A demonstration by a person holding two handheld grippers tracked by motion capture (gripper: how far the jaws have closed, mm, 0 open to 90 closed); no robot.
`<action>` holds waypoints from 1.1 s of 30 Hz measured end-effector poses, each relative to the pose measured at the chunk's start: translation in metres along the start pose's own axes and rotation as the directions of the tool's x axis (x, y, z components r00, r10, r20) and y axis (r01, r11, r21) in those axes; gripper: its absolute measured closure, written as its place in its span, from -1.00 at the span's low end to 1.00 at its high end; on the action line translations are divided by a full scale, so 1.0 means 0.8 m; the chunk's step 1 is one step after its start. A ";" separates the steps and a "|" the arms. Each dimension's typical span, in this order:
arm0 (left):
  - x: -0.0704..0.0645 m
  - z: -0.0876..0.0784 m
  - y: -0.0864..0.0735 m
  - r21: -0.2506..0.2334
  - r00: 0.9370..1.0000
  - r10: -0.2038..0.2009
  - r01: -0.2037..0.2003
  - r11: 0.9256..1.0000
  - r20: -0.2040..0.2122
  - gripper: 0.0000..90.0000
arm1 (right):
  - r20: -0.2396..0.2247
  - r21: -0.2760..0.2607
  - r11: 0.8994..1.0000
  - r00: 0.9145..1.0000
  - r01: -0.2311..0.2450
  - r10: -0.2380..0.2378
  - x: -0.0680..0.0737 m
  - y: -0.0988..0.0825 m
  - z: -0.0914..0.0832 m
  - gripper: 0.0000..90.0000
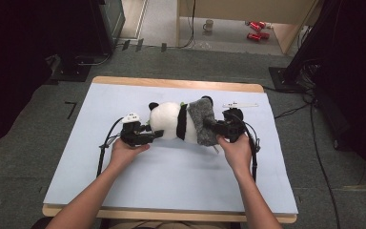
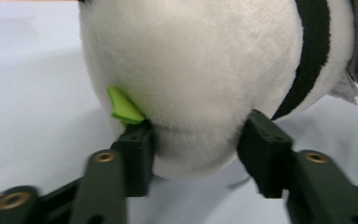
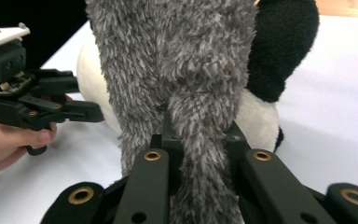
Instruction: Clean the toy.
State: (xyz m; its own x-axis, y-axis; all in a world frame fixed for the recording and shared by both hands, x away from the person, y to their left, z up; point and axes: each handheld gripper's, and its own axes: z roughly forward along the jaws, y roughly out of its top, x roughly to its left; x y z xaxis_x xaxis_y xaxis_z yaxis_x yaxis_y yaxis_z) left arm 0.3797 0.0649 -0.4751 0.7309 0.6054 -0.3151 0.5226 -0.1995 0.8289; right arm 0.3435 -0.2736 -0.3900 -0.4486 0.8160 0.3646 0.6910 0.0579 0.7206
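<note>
A plush panda lies on its side on the pale blue table top. A grey fuzzy cloth wraps its lower half. My left gripper comes in from the left. Its jaws press on the two sides of the panda's white rounded end, next to a small green leaf. My right gripper comes from the right and is shut on a fold of the grey fuzzy cloth. The fold bunches between its jaws. A black plush limb shows behind the cloth.
A thin white strip lies on the table behind the right gripper. Cables trail from both grippers toward the table's near edge. On the floor beyond the table stand a mug and red cans.
</note>
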 end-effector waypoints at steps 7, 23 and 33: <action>-0.015 0.000 0.005 0.045 1.000 0.022 -0.021 0.999 -0.017 0.46 | -0.056 -0.044 0.999 0.998 0.021 -0.024 0.025 0.010 -0.002 0.75; -0.058 -0.002 -0.007 0.063 0.999 -0.034 0.036 0.997 -0.029 0.51 | -0.101 0.052 0.994 0.991 0.098 -0.093 0.070 0.003 0.059 0.71; -0.048 0.000 -0.004 0.057 0.999 -0.050 0.051 0.997 -0.010 0.52 | -0.030 0.049 0.996 0.997 0.077 -0.075 0.039 0.006 0.039 0.74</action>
State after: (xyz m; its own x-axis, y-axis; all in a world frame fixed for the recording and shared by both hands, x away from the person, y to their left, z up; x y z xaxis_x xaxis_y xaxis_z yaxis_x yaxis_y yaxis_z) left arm 0.3499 0.0426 -0.4657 0.6992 0.6225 -0.3516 0.5832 -0.2121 0.7841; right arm 0.3503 -0.2301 -0.3936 -0.5162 0.7917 0.3268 0.6812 0.1482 0.7169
